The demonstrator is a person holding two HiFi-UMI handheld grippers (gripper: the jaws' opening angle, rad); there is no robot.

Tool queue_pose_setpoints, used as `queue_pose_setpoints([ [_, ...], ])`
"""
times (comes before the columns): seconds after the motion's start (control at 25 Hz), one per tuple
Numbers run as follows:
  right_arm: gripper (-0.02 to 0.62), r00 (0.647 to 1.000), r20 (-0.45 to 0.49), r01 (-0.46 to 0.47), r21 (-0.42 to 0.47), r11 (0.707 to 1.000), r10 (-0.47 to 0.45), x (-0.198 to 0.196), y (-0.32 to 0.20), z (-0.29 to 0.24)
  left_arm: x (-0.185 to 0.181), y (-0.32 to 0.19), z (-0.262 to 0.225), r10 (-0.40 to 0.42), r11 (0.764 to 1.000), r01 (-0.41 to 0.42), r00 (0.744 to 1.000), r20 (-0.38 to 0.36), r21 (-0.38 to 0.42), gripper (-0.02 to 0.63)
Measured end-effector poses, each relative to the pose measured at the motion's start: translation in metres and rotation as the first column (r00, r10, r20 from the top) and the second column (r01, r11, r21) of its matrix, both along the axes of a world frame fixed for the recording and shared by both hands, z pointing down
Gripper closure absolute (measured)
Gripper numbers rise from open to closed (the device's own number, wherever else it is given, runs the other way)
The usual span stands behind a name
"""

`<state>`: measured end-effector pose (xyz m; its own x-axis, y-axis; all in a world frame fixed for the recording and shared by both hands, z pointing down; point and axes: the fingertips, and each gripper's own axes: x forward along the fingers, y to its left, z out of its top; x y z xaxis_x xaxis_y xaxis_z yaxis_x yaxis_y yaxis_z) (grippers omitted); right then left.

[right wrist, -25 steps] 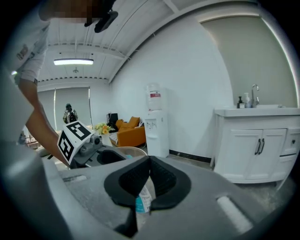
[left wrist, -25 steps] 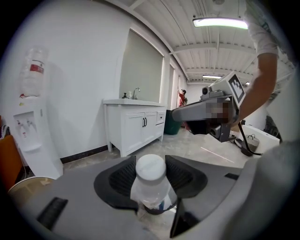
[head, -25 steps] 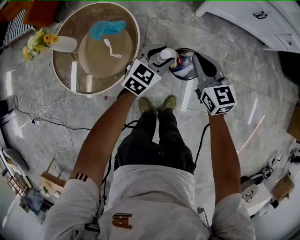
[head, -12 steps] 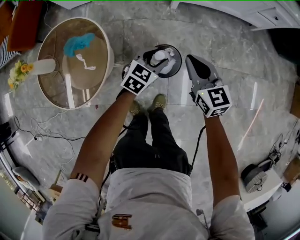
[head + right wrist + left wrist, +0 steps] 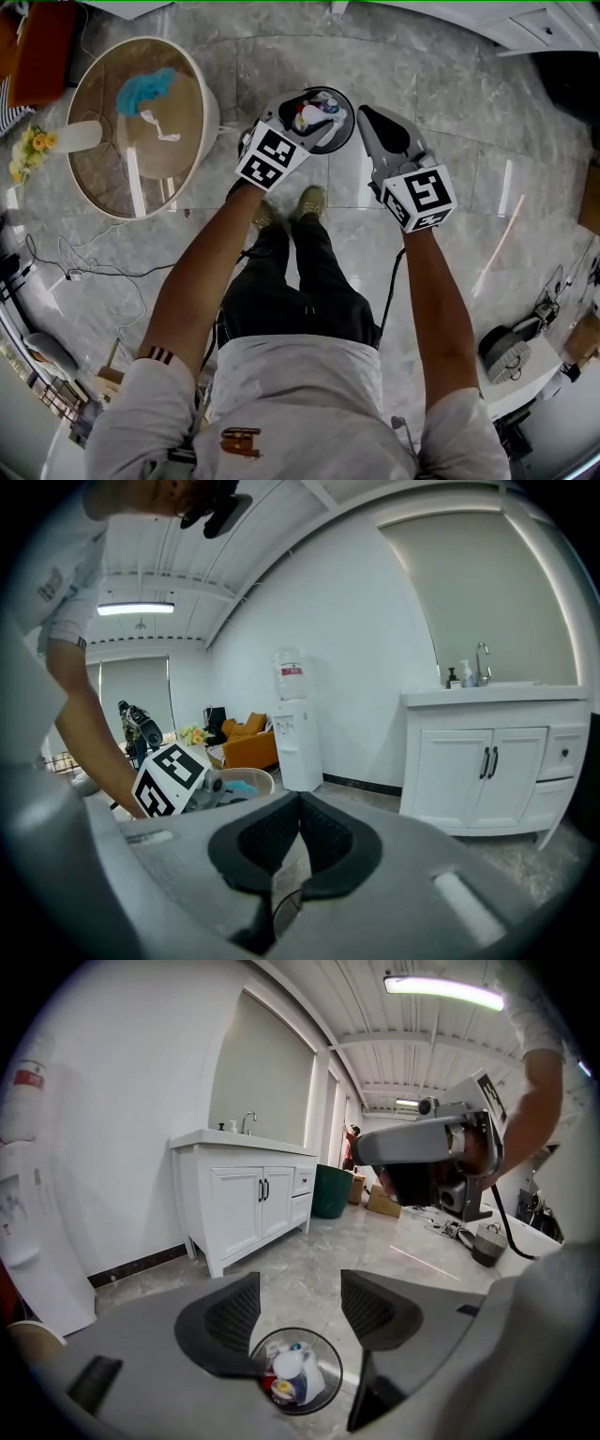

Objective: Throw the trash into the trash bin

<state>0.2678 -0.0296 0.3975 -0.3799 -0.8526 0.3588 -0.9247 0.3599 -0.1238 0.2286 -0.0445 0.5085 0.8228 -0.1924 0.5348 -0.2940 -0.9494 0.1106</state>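
**Kid A:** Is the trash job all done?

**Kid B:** Not yet, I think. The big round surface (image 5: 108,183) on the left has things lying on it. It is well apart from the bin.

**Kid A:** Where is the bin?

**Kid B:** The bin (image 5: 330,1391) stands on the floor, right under the left tongs (image 5: 300,1309). Those tongs are wide apart. They have just been opening, and nothing is between them.

**Kid A:** And the other ones?

**Kid B:** The right tongs (image 5: 298,829) are pressed together with nothing in them. They hang just beside the bin.

**Kid A:** So where did the trash go?

**Kid B:** A white bottle (image 5: 287,1365) lies down in the bin, on top of other trash. That part looks done.

**Kid A:** What is left?

**Kid B:** I'd say the blue fluffy thing (image 5: 147,86) and the little white scrap (image 5: 155,124) near it on the surface. They look like trash too, so someone has to pick them up and carry them over.
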Motion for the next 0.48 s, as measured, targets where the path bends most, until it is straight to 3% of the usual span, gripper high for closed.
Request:
queue_pose_setpoints([
  [0.2,0.594,1.000,0.014,0.020,0.008,1.000,-0.020,-0.010,-0.008,-0.005,-0.011,-0.005,-0.023,-0.035,0.999,0.036,0.998,-0.045,0.024,0.346],
  [0.48,0.594,0.986,0.043,0.160,0.044,0.986,-0.162,-0.068,-0.033,-0.015,-0.073,-0.036,-0.052,-0.178,0.979,0.182,0.983,-0.050,0.094,0.359],
])
